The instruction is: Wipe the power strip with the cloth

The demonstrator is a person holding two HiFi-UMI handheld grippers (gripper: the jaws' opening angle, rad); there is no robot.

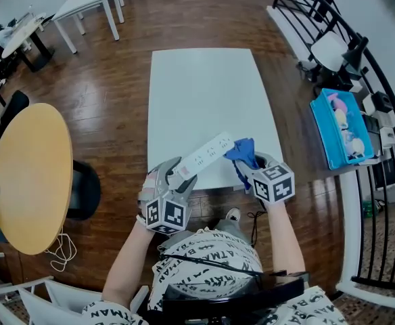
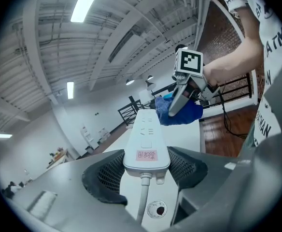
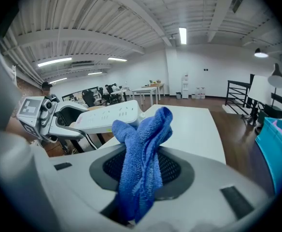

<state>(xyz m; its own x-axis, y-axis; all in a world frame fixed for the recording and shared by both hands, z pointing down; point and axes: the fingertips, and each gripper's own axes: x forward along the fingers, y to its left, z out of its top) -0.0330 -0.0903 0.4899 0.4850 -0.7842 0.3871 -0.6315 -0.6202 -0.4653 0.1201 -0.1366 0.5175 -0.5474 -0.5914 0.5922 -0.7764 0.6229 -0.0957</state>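
White plastic power strip (image 1: pixel 207 156), long and slim, lies at a slant over the near edge of the table (image 1: pixel 204 80). Its cable end is toward the near left and its free end toward the far right. No view shows whether it rests on the tabletop. In the left gripper view the strip (image 2: pixel 146 139) runs straight away from the camera, with a small pink label near the cable end.

The left gripper (image 1: pixel 180 175) grips the cable end. Its jaws stand wide apart, with both dark pads pressed on the strip's long sides (image 2: pixel 146 166).

The blue cloth (image 1: pixel 241 153) sits at the strip's free end, touching it or just beside it. The right gripper (image 1: pixel 250 169) has its jaws closed on the cloth. In the right gripper view the cloth (image 3: pixel 141 163) bunches upward out of the jaws (image 3: pixel 141 173) and hangs below them, with the strip (image 3: pixel 109 117) just beyond it to the left. In the left gripper view the cloth (image 2: pixel 182 112) overlaps the strip's free end beneath the right gripper (image 2: pixel 182 98).

Each gripper carries a marker cube, left (image 1: pixel 166 215) and right (image 1: pixel 273 183).

The table is white, rectangular and otherwise bare, and stands on a wooden floor (image 1: pixel 116 80). A round wooden table (image 1: pixel 32 175) stands to the left. A blue bin (image 1: pixel 339 131) sits to the right, beside a black railing (image 1: pixel 380 114).
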